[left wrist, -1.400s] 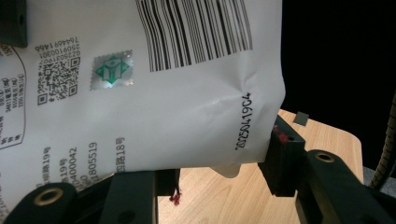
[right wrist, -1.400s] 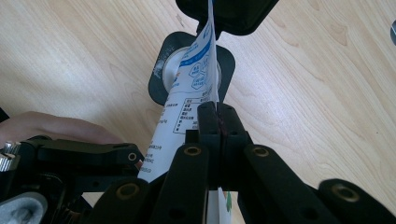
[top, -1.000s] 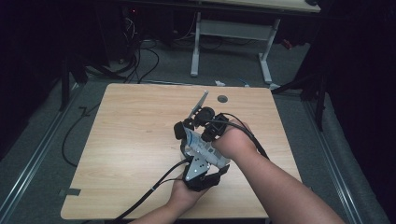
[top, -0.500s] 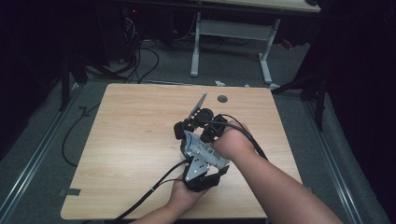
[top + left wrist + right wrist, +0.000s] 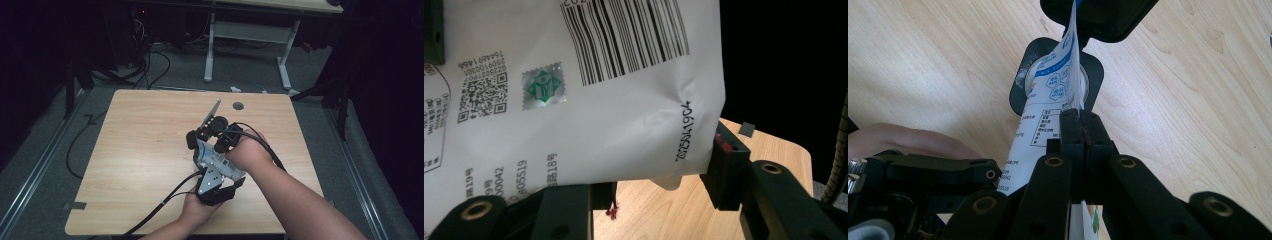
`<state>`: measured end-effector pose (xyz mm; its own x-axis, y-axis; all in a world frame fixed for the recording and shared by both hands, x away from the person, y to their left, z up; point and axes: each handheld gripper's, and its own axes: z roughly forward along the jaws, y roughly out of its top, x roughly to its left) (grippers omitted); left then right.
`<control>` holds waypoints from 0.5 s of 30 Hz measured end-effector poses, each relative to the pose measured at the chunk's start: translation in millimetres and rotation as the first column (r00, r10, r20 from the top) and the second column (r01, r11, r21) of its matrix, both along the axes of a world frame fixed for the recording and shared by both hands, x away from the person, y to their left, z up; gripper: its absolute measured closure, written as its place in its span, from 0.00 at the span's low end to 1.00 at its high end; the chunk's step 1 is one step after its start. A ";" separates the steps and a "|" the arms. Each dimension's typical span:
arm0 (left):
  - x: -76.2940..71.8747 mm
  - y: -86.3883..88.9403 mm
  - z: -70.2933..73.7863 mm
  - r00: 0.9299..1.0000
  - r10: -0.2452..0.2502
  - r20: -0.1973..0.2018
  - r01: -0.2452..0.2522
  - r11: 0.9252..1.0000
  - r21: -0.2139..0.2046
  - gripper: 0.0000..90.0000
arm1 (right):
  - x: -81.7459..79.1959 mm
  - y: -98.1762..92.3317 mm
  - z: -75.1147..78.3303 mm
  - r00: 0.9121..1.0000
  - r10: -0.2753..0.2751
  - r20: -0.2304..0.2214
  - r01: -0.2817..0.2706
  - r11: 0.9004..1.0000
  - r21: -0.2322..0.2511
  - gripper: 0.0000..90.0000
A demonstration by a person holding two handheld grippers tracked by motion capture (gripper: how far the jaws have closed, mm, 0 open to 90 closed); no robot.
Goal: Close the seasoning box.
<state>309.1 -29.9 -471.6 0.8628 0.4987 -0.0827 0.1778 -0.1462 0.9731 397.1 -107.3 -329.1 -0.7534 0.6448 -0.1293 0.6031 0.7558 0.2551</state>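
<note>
Pouch (image 5: 589,100) | white printed bag, held up over the table (image 5: 130,150) between both grippers | left gripper (image 5: 664,195): jaws clamp its lower body from both sides | right gripper (image 5: 1082,132): jaws fully closed, pinching its thin edge | table: light wood, cables (image 5: 155,65) on the floor behind

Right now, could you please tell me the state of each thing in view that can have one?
White pouch: held up off the table, between both grippers, creased at one edge.
Left gripper: jaws apart, one on each side of the pouch's lower end.
Right gripper: jaws shut on the pouch's thin edge.
Table: bare wood, level.
</note>
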 end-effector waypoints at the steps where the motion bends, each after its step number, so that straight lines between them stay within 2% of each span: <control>1: 0.0 0.1 0.0 1.000 0.000 0.001 0.000 1.000 0.000 0.62 | 0.0 0.1 0.0 1.000 0.000 0.000 0.000 1.000 0.000 1.00; 15: -0.9 3.4 -4.2 1.000 0.003 0.016 -0.003 1.000 0.014 0.62 | -2.0 0.0 0.0 1.000 0.000 0.005 0.000 1.000 0.012 1.00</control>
